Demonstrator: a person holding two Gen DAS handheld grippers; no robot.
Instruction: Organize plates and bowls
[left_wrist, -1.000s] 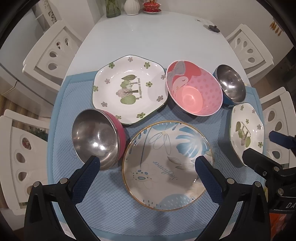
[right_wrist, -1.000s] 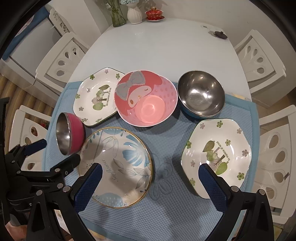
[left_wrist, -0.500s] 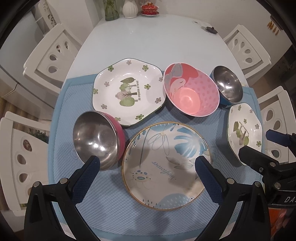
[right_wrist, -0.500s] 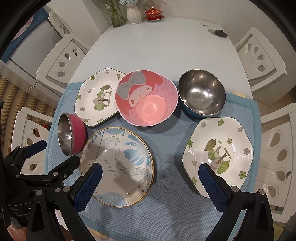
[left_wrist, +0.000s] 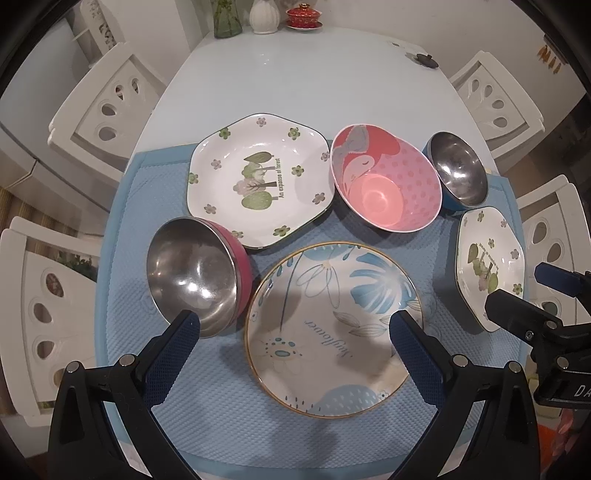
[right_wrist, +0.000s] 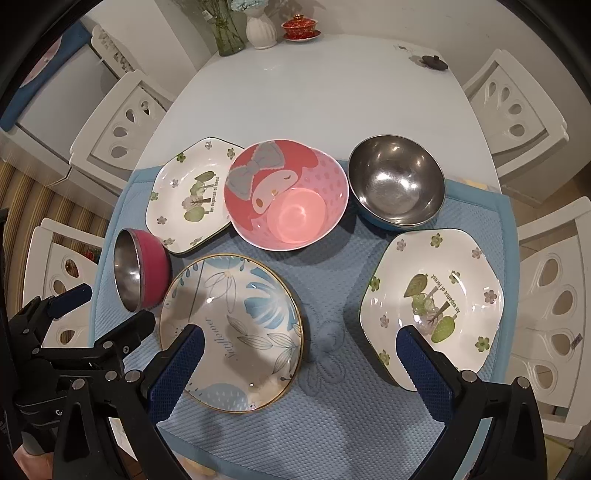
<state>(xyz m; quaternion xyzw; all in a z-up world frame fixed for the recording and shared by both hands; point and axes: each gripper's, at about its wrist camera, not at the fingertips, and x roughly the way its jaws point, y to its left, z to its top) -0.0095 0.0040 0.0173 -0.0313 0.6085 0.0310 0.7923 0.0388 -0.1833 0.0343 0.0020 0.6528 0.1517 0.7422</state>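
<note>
Nothing is stacked yet, so I think this is the very start: picking what to grab first. Both grippers are spread wide and hold nothing. The left gripper (left_wrist: 295, 332) hangs over the round plate (left_wrist: 332, 328) at the bottom middle of the left view. The right gripper (right_wrist: 301, 354) hangs over the mat (right_wrist: 332, 288), between the round plate (right_wrist: 232, 332) and the right flower plate (right_wrist: 432, 306).

All the dishes sit apart on the mat. The left flower plate (left_wrist: 258, 181) is at the upper middle of the left view. The pink bowl (left_wrist: 386, 184) is right of it. The red bowl (left_wrist: 195, 273) is at the left, tipped on its side and just beside the round plate. The blue bowl (right_wrist: 397, 184) is at the upper right of the right view.

Next, I think, one gripper must go low and pinch a plate rim, since the two flower plates match and could stack.

The right view shows the blue bowl whole and the whole right flower plate. The left view squeezes those at its edge, but it shows deep into the red bowl.
</note>
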